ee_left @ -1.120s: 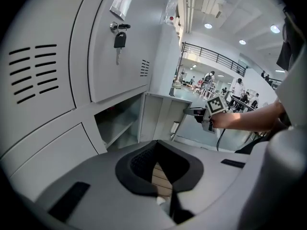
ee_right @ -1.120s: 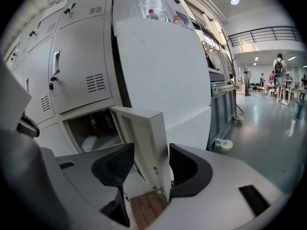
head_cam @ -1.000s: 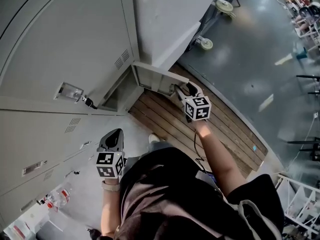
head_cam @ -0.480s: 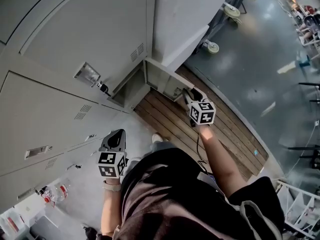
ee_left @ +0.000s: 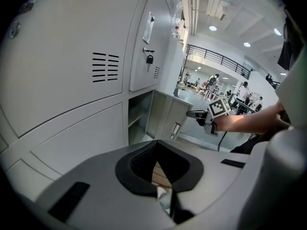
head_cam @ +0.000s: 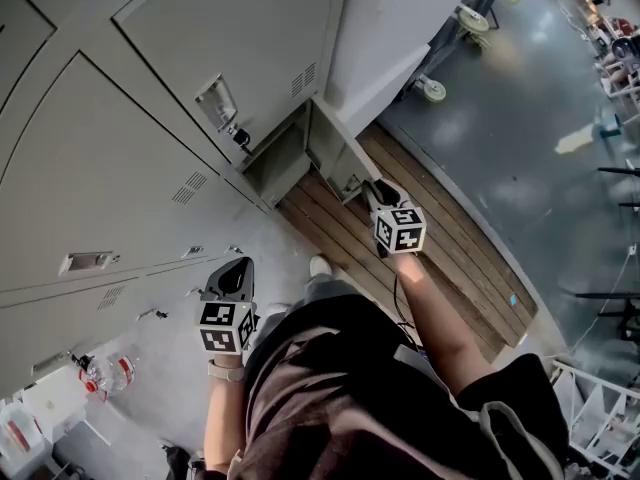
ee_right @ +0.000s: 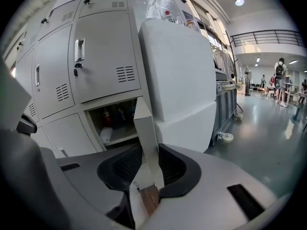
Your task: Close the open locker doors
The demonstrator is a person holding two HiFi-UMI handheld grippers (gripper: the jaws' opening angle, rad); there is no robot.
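A low grey locker door (head_cam: 335,150) stands open beside its open compartment (head_cam: 272,164), at the right end of the locker row. My right gripper (head_cam: 368,190) is at the door's free edge. In the right gripper view the door's thin edge (ee_right: 146,128) runs between the pads, which have just been closing and now press on it (ee_right: 147,169). My left gripper (head_cam: 233,271) hangs near the person's hip, away from the lockers, shut with nothing in it (ee_left: 156,150). From the left gripper view the door (ee_left: 165,116) and the right gripper (ee_left: 194,114) show ahead.
The other locker doors are closed; one above the open compartment carries a padlock (head_cam: 238,136). Bottles (ee_right: 108,116) stand inside the open compartment. A big white block (ee_right: 182,66) stands to the right of the lockers, with wooden planking (head_cam: 450,258) underfoot. Bottles (head_cam: 100,373) sit at the lower left.
The door has swung a little toward the locker with my right gripper at its edge. The lockers have slid right in the head view as the person moved. The left gripper went along at the hip.
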